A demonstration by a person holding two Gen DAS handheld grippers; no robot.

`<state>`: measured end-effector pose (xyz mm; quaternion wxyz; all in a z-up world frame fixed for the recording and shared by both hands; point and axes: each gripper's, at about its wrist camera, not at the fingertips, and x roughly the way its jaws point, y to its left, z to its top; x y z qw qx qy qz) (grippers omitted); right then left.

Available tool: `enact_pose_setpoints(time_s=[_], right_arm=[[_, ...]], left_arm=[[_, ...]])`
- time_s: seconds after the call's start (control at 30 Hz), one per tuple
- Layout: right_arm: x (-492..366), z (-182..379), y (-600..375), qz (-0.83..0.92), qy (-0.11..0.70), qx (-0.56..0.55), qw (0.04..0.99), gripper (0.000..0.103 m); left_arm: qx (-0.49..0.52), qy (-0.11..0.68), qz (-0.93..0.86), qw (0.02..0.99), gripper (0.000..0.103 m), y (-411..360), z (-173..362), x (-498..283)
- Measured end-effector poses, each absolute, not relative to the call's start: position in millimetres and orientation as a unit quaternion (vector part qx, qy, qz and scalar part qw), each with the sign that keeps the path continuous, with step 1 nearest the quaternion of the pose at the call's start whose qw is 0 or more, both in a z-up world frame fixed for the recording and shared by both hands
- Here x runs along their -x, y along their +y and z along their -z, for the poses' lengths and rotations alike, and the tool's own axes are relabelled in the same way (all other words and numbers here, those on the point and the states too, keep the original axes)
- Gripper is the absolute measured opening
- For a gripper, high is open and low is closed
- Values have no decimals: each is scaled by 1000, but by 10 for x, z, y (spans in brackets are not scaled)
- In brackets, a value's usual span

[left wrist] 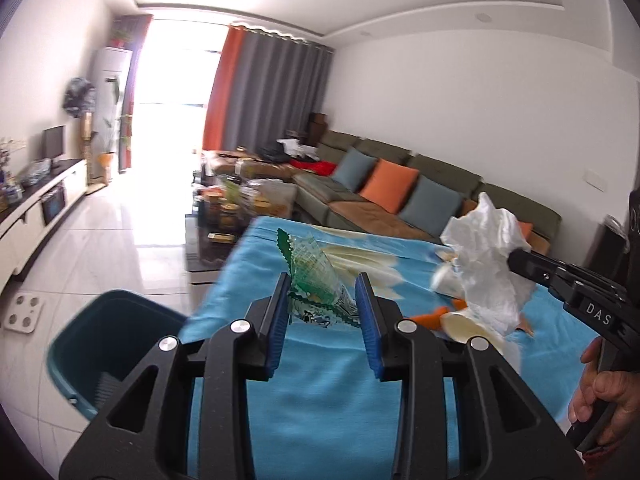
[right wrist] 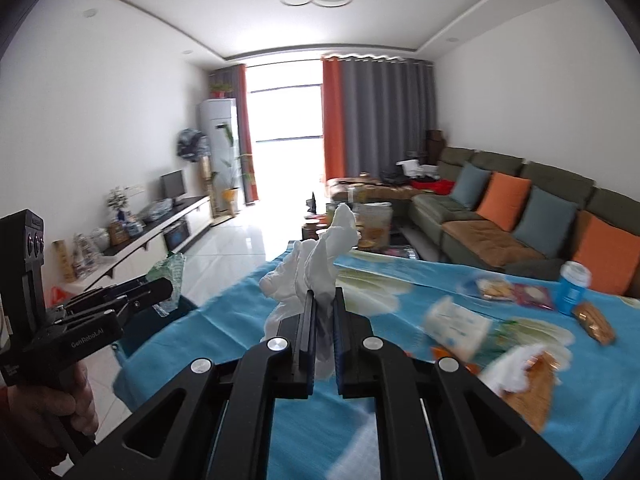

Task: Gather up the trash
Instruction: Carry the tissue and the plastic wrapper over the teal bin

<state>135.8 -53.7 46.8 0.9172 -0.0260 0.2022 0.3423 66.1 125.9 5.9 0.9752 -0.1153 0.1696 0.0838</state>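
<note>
Between our left gripper's (left wrist: 325, 300) 2 blue pads (left wrist: 367, 312) we grip a crumpled clear wrapper with green print (left wrist: 320, 280), which sticks out ahead of the fingertips. Our right gripper (right wrist: 323, 312) is clenched on a wad of white tissue (right wrist: 316, 264) that rises above and beyond its tips. Below both lies the blue floral tablecloth (left wrist: 320, 380); a teal bin (left wrist: 100, 344) stands left of the left fingers, and a blue bottle (right wrist: 573, 288) stands far right of the right ones. Beyond, a green sofa (right wrist: 500, 200).
</note>
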Motion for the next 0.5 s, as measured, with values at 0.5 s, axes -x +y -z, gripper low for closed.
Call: enact_pose_setpoints(time_s=[0.5], right_arm=[[-1516, -425, 1384, -514, 260, 83, 813, 6]], left_arm=[[146, 177, -244, 942, 33, 2317, 71, 56]])
